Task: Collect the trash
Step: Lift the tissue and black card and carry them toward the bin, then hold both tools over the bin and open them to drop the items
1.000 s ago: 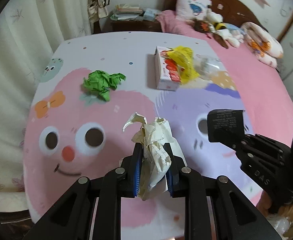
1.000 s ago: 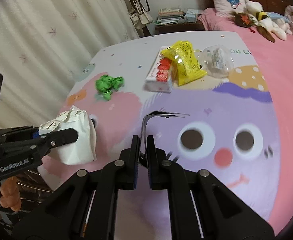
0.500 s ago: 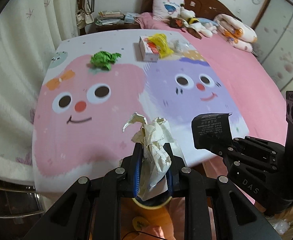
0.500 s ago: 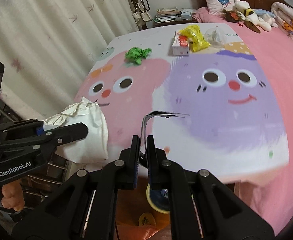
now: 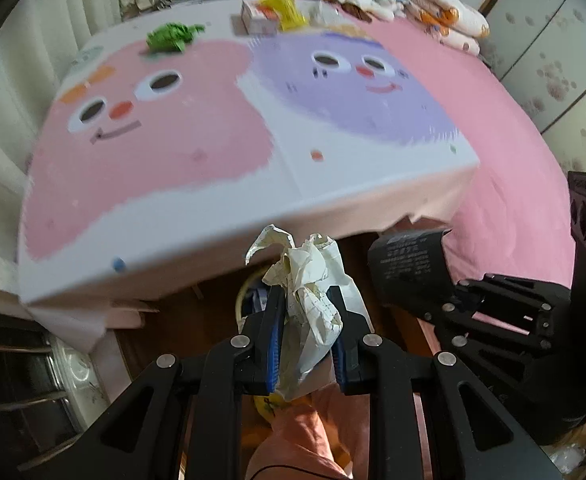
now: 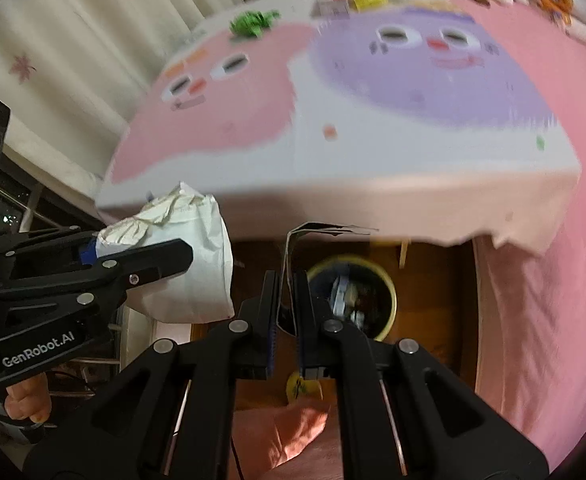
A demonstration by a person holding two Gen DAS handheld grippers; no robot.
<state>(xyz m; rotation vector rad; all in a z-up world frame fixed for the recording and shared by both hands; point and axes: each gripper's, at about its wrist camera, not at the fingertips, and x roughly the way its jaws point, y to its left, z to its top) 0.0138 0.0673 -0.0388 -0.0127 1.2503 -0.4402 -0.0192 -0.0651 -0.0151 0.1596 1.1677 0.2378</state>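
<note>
The left tool (image 5: 307, 334) is pinching a crumpled white paper wad (image 5: 309, 280) between its blue pads; the wad is looking feather-light and soft, likely to give wherever squeezed, so a grip across its bulky middle, as it is held here, seems safest. The right tool (image 6: 287, 320) is clamping a thin dark wrapper (image 6: 313, 232), a flimsy sheet that is bending over at the top and would probably slip if held only by an edge. Both are hanging past the near edge of the tabletop (image 5: 221, 200), with the yellow-rimmed bin (image 6: 353, 296) on the floor at about 1 o'clock from the right tool. Still lying at the tabletop's far end are a green paper ball (image 5: 171, 36) at 11 o'clock and a yellow packet (image 5: 283, 8) at 12.
</note>
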